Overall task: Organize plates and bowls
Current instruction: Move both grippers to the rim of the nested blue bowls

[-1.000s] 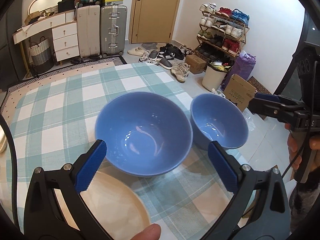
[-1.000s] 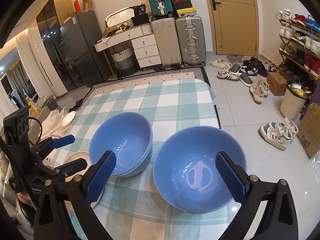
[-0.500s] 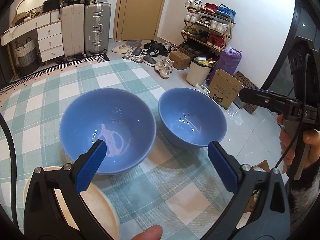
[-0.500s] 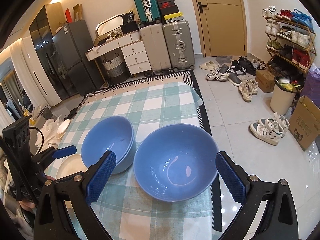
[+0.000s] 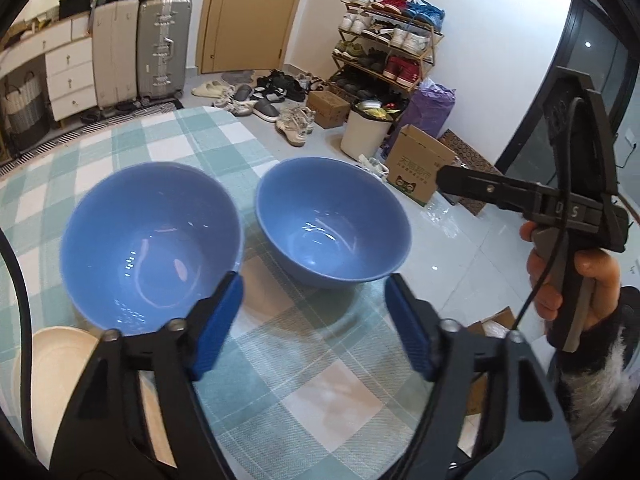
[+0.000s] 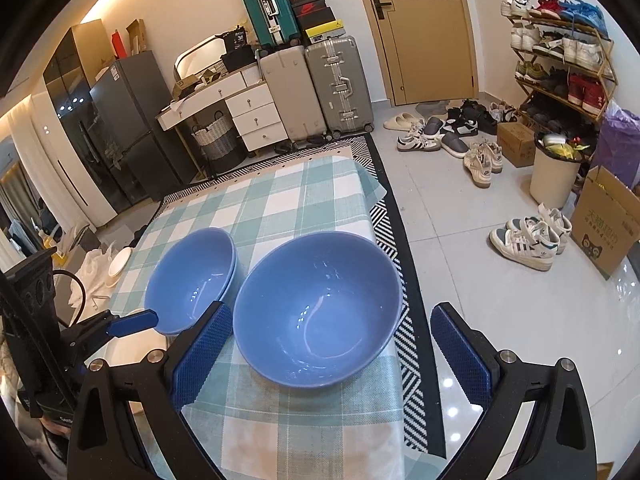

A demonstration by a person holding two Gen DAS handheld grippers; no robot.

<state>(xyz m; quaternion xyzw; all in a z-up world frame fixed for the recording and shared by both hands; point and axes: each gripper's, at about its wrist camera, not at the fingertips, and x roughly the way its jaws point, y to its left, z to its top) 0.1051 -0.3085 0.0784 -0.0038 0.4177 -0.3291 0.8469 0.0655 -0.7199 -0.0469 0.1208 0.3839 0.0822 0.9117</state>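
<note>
Bowls: we see two blue bowls [image 6: 318, 308] [image 6: 192, 280] side by side on worktop [image 6: 304, 200] | both hand-held grippers [image 5: 314, 320] [image 6: 332, 352] wide open, empty | likely glazed, slippery, breakable; we'd pinch the rim.

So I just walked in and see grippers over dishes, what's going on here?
A person holds a gripper in each hand over a checked tablecloth. Two glossy blue ceramic bowls sit side by side, left one, right one. The left gripper and right gripper are both open, holding nothing. A cream plate lies nearby.
</note>
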